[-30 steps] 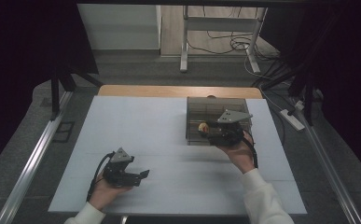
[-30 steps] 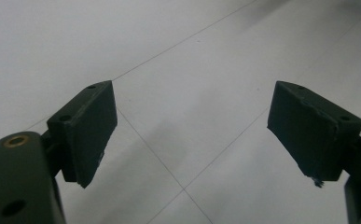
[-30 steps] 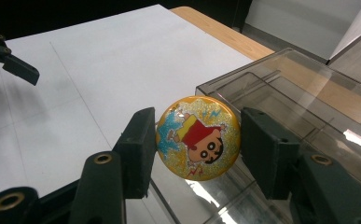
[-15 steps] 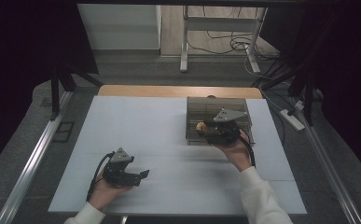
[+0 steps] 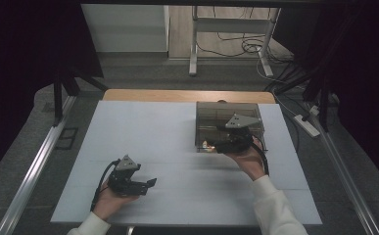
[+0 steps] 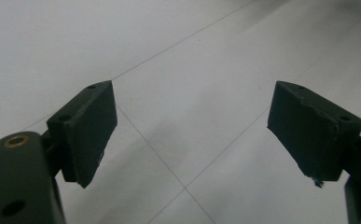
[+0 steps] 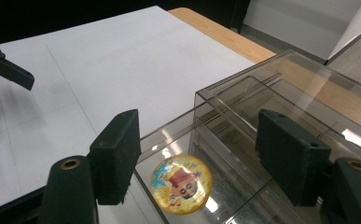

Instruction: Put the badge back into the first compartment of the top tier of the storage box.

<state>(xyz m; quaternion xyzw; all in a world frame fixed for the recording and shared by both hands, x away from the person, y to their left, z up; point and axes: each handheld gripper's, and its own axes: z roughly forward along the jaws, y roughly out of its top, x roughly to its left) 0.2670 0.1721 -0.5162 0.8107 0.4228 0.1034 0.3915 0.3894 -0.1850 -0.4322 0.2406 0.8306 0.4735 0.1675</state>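
Right gripper (image 7: 194, 154), jaws just opened above the badge (image 7: 181, 184) lower centre in the clear box (image 7: 243, 93), risked knocking the wall

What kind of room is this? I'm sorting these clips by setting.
Probably a lab or recording studio, not a home: a white table hemmed in by dark curtains, loose cables and a power strip on the floor, metal rails alongside.

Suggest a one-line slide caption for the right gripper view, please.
Right gripper, jaws just opened, above a round cartoon badge lying in a clear box.
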